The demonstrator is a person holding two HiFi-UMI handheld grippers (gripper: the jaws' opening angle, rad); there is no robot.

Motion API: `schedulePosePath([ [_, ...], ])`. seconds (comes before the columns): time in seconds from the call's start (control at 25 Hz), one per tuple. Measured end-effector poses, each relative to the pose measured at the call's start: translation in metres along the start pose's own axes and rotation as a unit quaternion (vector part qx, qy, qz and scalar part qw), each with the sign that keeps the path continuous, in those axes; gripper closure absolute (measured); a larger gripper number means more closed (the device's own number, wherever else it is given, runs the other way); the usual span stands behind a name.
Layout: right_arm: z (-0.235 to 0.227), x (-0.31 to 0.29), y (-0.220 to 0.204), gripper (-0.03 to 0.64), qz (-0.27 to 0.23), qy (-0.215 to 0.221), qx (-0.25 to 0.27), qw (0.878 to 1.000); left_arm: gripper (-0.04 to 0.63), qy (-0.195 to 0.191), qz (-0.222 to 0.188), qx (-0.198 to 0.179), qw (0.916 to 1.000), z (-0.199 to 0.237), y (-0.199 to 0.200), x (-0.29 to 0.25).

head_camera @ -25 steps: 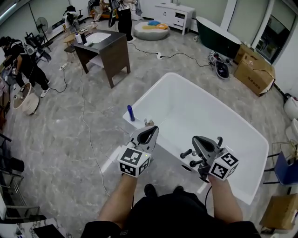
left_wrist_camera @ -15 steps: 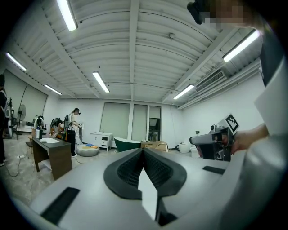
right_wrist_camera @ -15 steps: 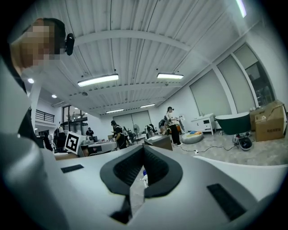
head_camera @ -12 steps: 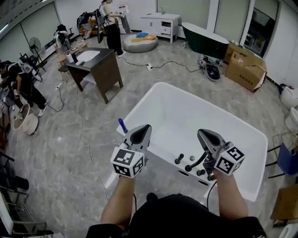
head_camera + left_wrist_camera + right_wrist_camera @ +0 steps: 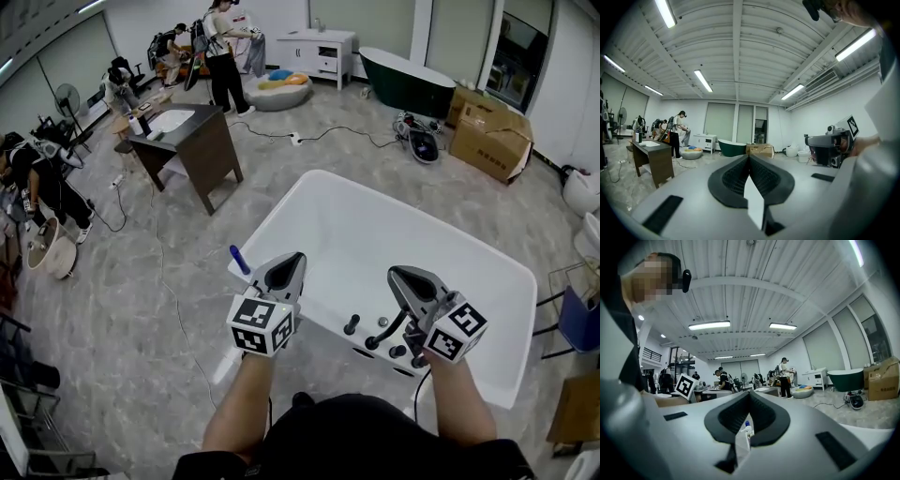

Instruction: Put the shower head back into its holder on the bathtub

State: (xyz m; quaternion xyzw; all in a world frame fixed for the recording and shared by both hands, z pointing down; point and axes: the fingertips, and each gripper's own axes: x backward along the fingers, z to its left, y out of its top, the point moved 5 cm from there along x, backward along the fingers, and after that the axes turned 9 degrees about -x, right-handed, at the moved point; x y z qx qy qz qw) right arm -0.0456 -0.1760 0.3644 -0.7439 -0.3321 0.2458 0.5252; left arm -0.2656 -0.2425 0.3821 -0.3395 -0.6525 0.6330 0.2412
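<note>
Shower head (image 5: 385,336): dark wand, lies on near rim of white bathtub (image 5: 394,253) among knobs (image 5: 352,325), just beside right tongs (image 5: 405,281); seated in holder or not, cannot tell. Right tongs pressed together, nothing between. Left tongs (image 5: 286,270) pressed together too, empty, over tub's near-left rim, near blue object (image 5: 237,259) at corner.

- Two bathtubs stood in the room: a white bathtub (image 5: 375,234) and a dark green bathtub (image 5: 412,82).
- Two claws were in view: left claw (image 5: 296,257), right claw (image 5: 394,273).
- One dark table (image 5: 216,150) stood farther back.
</note>
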Motion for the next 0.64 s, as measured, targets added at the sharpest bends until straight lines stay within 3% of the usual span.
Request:
schedulePosePath([
  [0.64,-0.003,0.017,-0.001,0.601,-0.008,0.009,-0.006,1.0,0.58,-0.006,0.014,-0.011,0.9998,-0.02,-0.002,-0.003],
])
